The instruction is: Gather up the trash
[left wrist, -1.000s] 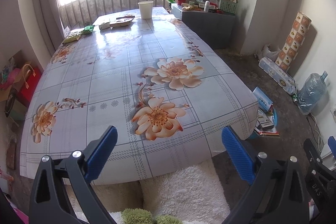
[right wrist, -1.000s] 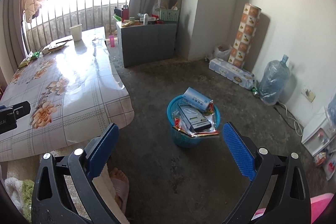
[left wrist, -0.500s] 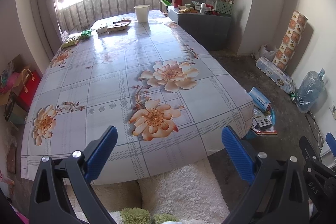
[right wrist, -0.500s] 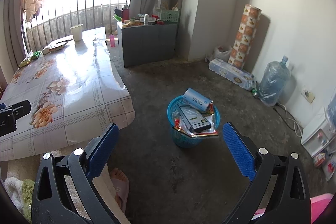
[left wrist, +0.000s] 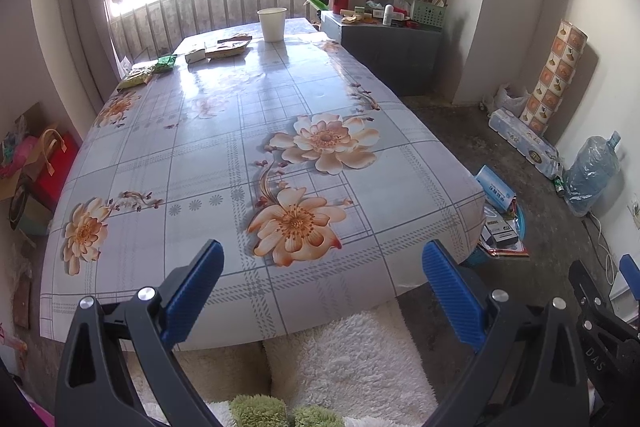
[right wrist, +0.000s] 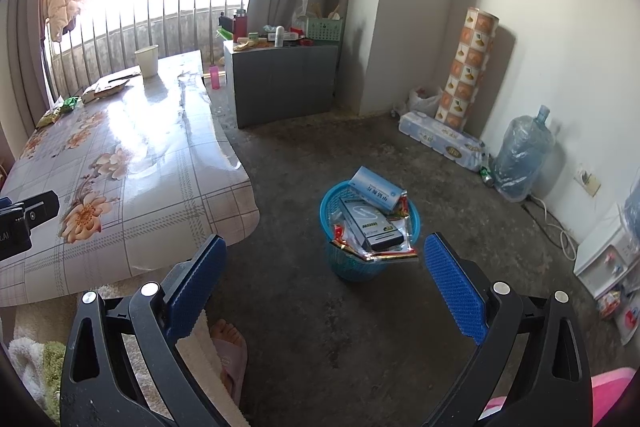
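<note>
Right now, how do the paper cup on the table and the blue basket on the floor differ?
The paper cup is plain white with solid walls; the blue basket is open mesh. The cup stands at the table's far end; the basket sits on the floor beside it. The basket overflows with boxes and wrappers; the cup's contents can't be seen. Both stand upright.

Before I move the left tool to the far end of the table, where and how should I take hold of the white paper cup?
Grip the white paper cup across its side wall, about mid-height, coming level from the near side with the left tool open. It stands upright, open mouth up, apart from the flat packets beside it. Squeeze lightly; the thin wall will likely buckle.
</note>
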A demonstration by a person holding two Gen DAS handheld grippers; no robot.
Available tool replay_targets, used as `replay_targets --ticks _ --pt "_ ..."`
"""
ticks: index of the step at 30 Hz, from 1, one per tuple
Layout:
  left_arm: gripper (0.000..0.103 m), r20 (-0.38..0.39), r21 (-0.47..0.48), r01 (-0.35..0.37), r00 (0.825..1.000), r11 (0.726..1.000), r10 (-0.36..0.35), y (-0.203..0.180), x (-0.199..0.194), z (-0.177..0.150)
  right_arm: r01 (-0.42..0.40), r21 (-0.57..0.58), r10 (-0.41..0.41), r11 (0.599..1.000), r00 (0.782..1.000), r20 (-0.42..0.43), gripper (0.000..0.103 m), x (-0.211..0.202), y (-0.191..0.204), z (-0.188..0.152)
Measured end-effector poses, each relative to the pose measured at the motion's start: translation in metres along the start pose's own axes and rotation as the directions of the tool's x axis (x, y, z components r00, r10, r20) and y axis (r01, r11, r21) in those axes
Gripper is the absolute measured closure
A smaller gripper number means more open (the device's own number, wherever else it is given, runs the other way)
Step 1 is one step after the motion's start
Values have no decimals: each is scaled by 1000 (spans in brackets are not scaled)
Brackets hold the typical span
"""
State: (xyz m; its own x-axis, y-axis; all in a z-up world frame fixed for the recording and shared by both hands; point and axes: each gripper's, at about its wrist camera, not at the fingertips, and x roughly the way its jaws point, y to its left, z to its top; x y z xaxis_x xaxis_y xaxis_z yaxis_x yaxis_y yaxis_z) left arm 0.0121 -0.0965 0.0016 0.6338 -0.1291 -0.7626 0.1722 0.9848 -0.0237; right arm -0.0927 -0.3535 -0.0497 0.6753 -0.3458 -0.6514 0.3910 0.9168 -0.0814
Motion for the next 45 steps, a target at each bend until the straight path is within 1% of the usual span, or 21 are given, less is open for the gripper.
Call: replay_targets --ticks 14,45 --pt "6 -10 0 -2 1000 1000 2 2 2 -3 15 8 -15 1000 1000 6 8 -4 -5 2" --pt "6 -19 -1 -3 1000 1000 3 2 3 -6 13 9 -13 1000 1000 3 8 -5 -5 2"
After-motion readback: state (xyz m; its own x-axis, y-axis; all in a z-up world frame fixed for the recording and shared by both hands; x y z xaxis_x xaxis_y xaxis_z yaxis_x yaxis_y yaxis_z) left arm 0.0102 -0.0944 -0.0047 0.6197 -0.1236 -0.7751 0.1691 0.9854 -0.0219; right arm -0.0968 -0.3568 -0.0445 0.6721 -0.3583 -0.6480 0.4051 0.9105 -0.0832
